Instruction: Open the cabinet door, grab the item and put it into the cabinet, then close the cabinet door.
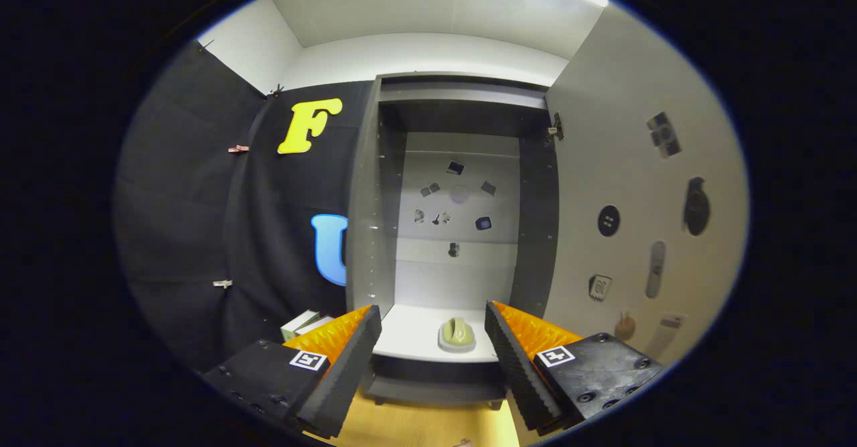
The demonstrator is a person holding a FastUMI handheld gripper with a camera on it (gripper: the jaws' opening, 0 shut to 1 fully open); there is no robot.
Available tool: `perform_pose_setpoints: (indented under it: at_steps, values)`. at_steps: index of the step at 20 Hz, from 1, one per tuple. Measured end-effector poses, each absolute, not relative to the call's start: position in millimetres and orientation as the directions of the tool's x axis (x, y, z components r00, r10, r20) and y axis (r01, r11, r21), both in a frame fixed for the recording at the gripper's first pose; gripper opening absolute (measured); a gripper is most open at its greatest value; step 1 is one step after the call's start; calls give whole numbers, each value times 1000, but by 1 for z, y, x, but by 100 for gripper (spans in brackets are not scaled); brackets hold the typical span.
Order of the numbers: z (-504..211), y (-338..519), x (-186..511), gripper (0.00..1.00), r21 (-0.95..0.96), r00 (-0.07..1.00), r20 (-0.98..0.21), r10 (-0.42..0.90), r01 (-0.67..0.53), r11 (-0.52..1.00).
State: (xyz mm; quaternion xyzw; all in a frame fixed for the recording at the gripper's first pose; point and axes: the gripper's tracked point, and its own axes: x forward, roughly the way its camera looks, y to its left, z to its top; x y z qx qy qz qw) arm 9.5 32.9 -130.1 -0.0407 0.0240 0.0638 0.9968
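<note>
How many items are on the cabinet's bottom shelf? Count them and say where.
1: a green item on the white shelf, beyond and between the open fingers of the hand-held gripper. The fingers may hide more.

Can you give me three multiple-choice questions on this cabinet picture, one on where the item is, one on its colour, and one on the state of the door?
1. Where is the item?
A. On the cabinet's bottom shelf, beyond the fingers
B. Clamped between the fingers
C. On the wooden floor in front of the cabinet

2. What colour is the item?
A. Bright red
B. Pale green on a white base
C. Dark blue

3. What state is the cabinet door in?
A. Shut
B. Swung wide open
C. Taken off and lying flat

Answers:
1 A, it sits on the shelf past the open gripper.
2 B, a pale green body on white.
3 B, the interior is exposed and the door stands out to the side.
</note>
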Motion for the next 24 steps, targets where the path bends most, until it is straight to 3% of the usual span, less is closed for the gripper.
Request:
perform_pose_setpoints:
  at_steps: [7, 14, 20, 24]
  values:
    - [-128, -49, -122, 97, -141, 999, -50, 1, -8, 990]
    - [-109, -172, -191, 98, -109, 991, -48, -127, 121, 987]
    - [-95, -248, -156, 97, -119, 992, -6, -122, 121, 985]
    - [-103, -257, -124, 97, -68, 999, -10, -46, 45, 997]
